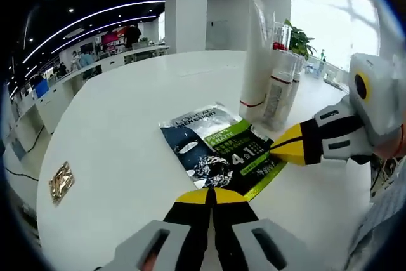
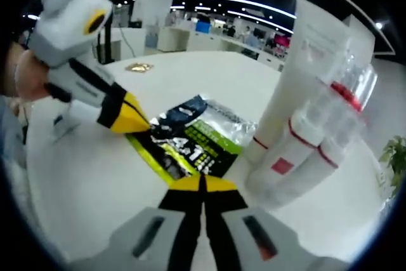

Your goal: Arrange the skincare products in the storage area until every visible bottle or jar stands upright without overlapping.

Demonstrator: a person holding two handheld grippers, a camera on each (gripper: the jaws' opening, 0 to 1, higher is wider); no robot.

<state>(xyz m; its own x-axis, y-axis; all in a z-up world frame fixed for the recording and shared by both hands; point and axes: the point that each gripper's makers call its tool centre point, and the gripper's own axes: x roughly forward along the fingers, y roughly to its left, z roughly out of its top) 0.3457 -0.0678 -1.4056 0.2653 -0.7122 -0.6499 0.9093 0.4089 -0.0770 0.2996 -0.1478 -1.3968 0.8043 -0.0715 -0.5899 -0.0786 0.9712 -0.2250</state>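
A black, green and silver sachet lies flat on the white table. My left gripper is shut, its yellow tips at the sachet's near corner; from the right gripper view it comes in at the left and meets the sachet's edge. My right gripper is shut too, with its tips at the sachet's opposite edge; it also reaches in from the right of the left gripper view. Whether either pinches the foil is unclear. A tall white tube and red-trimmed bottles stand upright just beyond.
A small gold foil packet lies apart on the table, towards its far edge from the bottles. A person's hand holds the left gripper. Desks, a white pillar and a plant stand in the room beyond the table.
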